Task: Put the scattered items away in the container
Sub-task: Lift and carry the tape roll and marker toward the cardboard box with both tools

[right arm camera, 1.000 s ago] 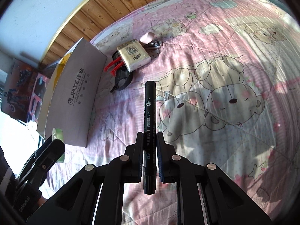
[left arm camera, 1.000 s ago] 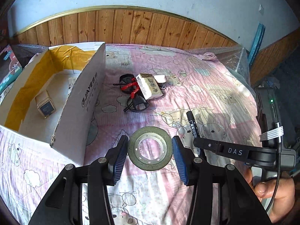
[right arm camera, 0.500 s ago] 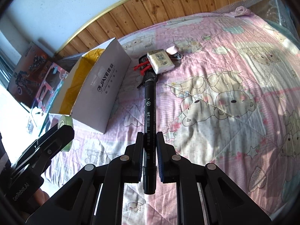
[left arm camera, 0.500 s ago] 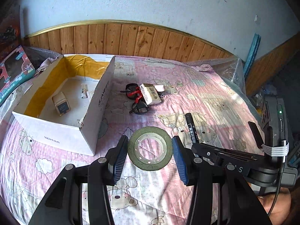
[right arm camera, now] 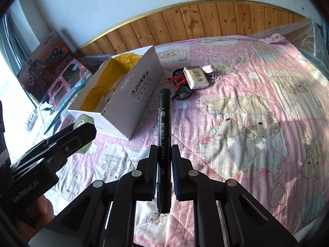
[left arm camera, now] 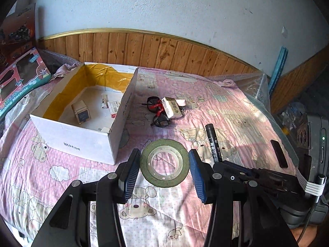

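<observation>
Your left gripper [left arm camera: 164, 171] is clamped on the tape [left arm camera: 164, 162], its hole facing the camera and the roll held across the jaws. Your right gripper [right arm camera: 164, 164] is closed on the marker [right arm camera: 164, 144], long axis running straight out along the fingers, cap end ahead. Both are lifted, neither is in the box [left arm camera: 86, 142] ahead-left yet. A few small items already lie inside. Beyond the jaws, the sunglasses [left arm camera: 158, 115] and packet [left arm camera: 171, 110] remain on the bed.
</observation>
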`<state>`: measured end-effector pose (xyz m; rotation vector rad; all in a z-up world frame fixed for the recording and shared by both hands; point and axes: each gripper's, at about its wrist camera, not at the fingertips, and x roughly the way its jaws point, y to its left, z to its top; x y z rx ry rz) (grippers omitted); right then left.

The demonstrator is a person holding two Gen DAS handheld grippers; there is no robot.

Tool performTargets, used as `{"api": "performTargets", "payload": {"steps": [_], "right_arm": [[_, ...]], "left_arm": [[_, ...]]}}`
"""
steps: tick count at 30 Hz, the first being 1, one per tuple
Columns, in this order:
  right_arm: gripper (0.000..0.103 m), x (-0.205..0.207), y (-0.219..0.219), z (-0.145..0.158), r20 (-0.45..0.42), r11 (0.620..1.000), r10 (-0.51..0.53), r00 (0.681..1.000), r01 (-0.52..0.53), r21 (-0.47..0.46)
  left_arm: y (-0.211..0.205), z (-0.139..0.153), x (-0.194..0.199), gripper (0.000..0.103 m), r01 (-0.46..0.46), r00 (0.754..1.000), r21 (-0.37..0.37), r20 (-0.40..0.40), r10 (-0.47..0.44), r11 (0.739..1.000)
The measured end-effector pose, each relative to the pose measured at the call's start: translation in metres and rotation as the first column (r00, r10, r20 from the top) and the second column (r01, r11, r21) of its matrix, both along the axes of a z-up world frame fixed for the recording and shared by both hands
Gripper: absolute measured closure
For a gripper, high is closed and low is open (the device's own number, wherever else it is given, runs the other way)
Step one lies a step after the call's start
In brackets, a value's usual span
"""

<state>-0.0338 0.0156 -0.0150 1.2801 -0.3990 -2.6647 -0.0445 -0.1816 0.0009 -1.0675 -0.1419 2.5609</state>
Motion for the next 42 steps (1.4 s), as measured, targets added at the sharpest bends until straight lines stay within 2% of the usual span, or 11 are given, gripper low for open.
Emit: {"api": "performTargets", "payload": {"steps": [8, 23, 42], "right_arm": [[0.090, 0.003, -0.010, 0.010, -0.023, 1.000, 0.024, 0.999, -0.024, 0.016], [0.090, -0.018, -0.041, 0.016, -0.029, 0.995, 0.094, 0.995, -0.093, 0.031], [0.089, -0.060, -0.081, 0.025, -0.030, 0.985, 0.145, 0.989, -0.141, 0.096]], "left_arm": [[-0.005, 0.009, 0.002, 0.054, -0.013, 1.000, 0.001, -0.020, 0.013, 1.000], [-0.038, 0.010, -0.009, 0.054, -0.090, 0.996, 0.017, 0.006, 0.090, 0.996], [-0.078, 0.018, -0.057, 0.054, -0.148, 0.989, 0.060, 0.004, 0.148, 0.987]]}}
